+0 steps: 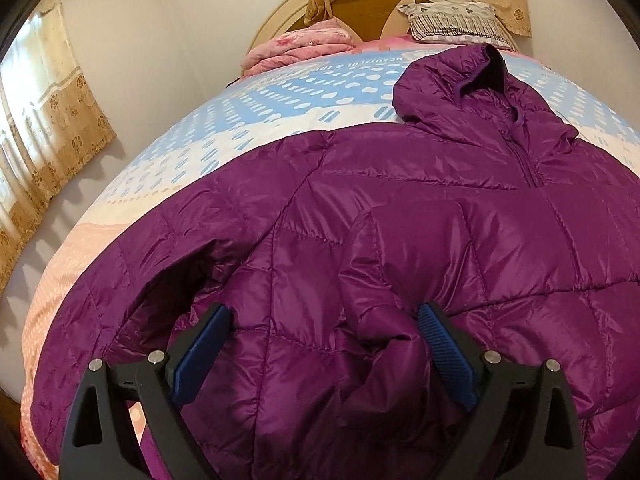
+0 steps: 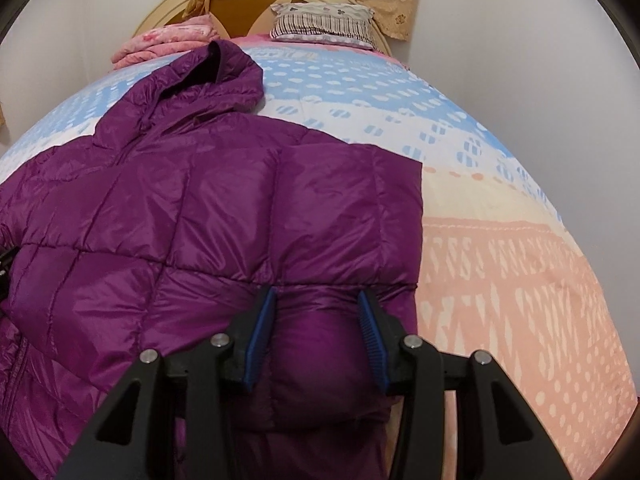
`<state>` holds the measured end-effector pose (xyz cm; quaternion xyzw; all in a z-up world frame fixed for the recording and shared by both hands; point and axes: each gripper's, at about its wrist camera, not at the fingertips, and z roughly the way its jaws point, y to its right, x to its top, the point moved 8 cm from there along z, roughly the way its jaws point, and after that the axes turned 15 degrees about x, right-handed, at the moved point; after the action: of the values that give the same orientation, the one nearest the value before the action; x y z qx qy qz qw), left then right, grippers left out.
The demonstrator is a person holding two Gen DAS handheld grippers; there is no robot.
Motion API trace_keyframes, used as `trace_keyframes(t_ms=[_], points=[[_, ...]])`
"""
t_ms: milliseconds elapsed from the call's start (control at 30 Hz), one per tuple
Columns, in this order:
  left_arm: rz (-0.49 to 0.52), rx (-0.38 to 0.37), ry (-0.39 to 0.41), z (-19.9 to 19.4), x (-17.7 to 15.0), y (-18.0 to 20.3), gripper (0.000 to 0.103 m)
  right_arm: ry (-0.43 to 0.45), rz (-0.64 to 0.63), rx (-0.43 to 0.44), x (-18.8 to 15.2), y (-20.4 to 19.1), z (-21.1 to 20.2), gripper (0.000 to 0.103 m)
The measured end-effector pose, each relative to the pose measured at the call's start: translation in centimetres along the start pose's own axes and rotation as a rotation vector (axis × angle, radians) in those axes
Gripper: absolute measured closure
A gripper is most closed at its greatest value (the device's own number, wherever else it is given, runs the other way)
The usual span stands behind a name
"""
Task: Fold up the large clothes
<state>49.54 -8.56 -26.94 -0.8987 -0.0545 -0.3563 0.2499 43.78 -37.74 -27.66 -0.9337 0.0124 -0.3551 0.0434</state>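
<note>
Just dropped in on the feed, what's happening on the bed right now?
A person with two handheld grippers is folding a purple puffer jacket spread on the patterned bedspread. The left gripper has its jaws wide open over a sleeve already folded across the front. The right gripper straddles a bunched fold at the jacket's other side, jaws partway open; whether it is pinching is unclear.

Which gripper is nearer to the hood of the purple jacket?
Hard to say; neither is close. The left gripper and the right gripper are both at the jacket's near end, far from the hood, which lies toward the headboard.
</note>
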Motion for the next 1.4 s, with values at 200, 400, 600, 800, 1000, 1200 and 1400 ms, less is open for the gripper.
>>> trace_keyframes(t_ms=[200, 400, 600, 800, 1000, 1200, 1400], points=[[-0.016, -0.017, -0.014, 0.3, 0.0, -0.1, 0.006, 0.05, -0.042, 0.009, 2.1, -1.8, -4.0, 0.054], [-0.029, -0.037, -0.025, 0.5, -0.1, -0.2, 0.005, 0.064, -0.118, 0.085, 2.1, -7.1, -3.8, 0.047], [-0.052, -0.07, -0.045, 0.8, -0.2, -0.3, 0.005, -0.008, -0.115, 0.09, -0.2, -8.2, 0.7, 0.047], [-0.051, -0.069, -0.044, 0.8, -0.2, -0.3, 0.004, -0.018, -0.101, 0.086, -0.3, -8.0, 1.3, 0.045], [-0.05, -0.067, -0.044, 0.8, -0.2, -0.3, 0.004, -0.019, -0.118, 0.061, -0.4, -8.1, 1.2, 0.044], [-0.049, -0.065, -0.043, 0.8, -0.3, -0.3, 0.004, -0.019, -0.121, 0.057, -0.5, -8.1, 1.2, 0.044], [-0.049, -0.065, -0.043, 0.8, -0.3, -0.3, 0.004, -0.02, -0.129, 0.047, -0.6, -8.2, 1.3, 0.044]])
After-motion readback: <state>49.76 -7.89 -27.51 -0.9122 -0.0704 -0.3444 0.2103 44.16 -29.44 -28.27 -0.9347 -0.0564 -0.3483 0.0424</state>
